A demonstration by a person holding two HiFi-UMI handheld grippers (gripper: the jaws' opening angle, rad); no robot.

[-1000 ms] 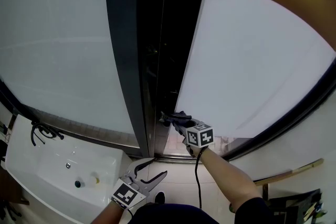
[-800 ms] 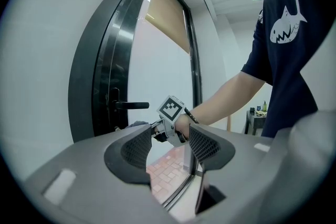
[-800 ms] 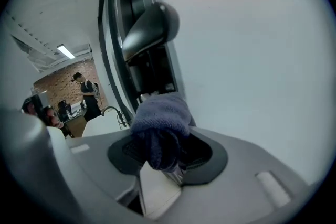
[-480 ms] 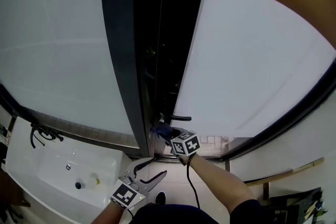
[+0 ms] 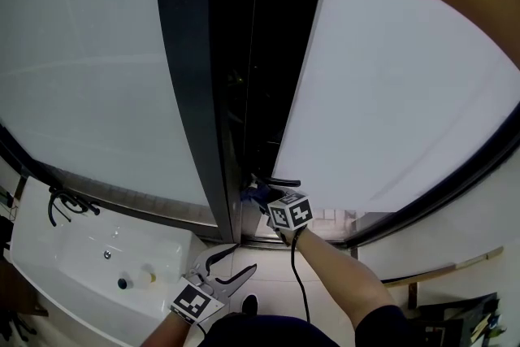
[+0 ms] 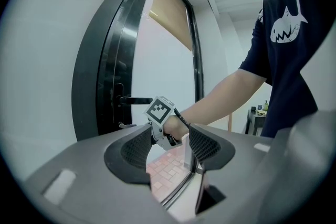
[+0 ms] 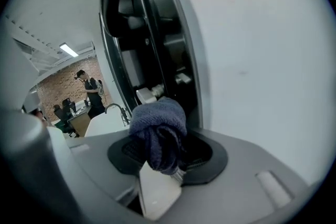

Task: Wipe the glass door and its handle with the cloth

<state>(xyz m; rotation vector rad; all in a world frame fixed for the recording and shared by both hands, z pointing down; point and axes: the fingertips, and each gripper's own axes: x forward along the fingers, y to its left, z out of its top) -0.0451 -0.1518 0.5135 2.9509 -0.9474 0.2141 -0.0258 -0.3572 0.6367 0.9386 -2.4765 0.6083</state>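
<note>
The glass door (image 5: 390,93) has a frosted white pane and a dark frame, and stands ajar. Its black lever handle (image 5: 282,182) sticks out near the lower edge. My right gripper (image 5: 258,195) sits just below and left of that handle, at the door's edge, shut on a bunched dark blue cloth (image 7: 157,131). In the right gripper view the cloth is close to the metal lock parts (image 7: 149,93) in the door edge. My left gripper (image 5: 244,258) hangs low, away from the door, open with nothing between its fingers (image 6: 136,147). The handle (image 6: 134,100) also shows in the left gripper view.
A white washbasin (image 5: 89,272) with a dark tap (image 5: 61,207) stands at the lower left. A fixed frosted panel (image 5: 89,61) fills the left. Pale tiled floor (image 5: 280,276) lies under the arms. A wooden bar (image 5: 455,264) lies at the lower right.
My right gripper with the cloth has come off the handle, dropped left toward the door edge, then edged back up a little. The left gripper has stayed put.
</note>
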